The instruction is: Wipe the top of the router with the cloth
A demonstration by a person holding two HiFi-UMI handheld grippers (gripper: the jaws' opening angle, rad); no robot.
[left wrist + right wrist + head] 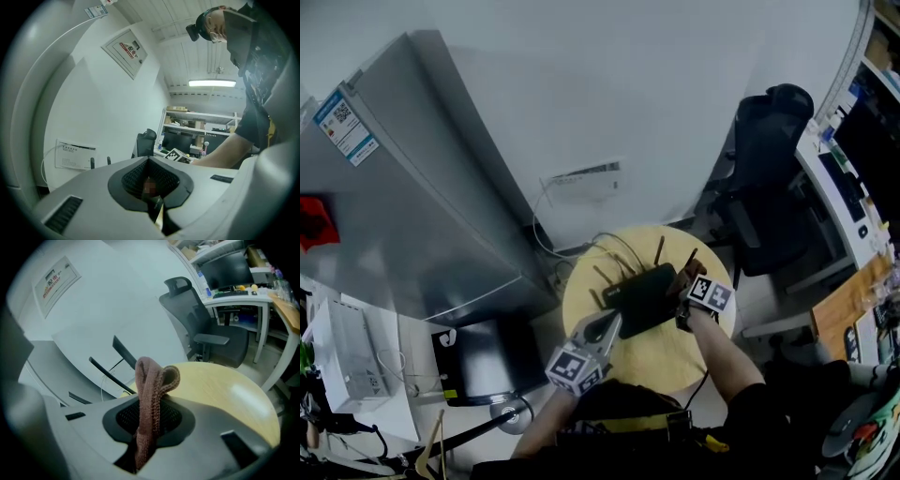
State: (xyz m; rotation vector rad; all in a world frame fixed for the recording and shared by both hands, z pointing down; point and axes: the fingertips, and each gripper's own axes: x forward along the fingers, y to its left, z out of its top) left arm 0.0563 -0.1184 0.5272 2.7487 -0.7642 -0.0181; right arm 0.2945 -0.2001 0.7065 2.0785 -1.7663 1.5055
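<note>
The black router [639, 298] lies flat on the round yellow table [675, 356], its antennas [659, 249] pointing towards the wall. My left gripper [611, 325] is at the router's near left edge, and its jaws are shut on a thin dark edge that seems to be the router's. In the left gripper view the left gripper [149, 161] hides most of the router, and two antenna tips [92, 162] show beyond it. My right gripper [687, 279] is at the router's right end, shut on the brown knitted cloth [151, 394], which folds over above the jaws.
A tall grey cabinet [412, 187] stands to the left of the table. A black office chair [773, 178] and a desk [844, 197] are at the right. A white wall box [581, 178] with cables sits behind the table. A dark bin [483, 361] stands at lower left.
</note>
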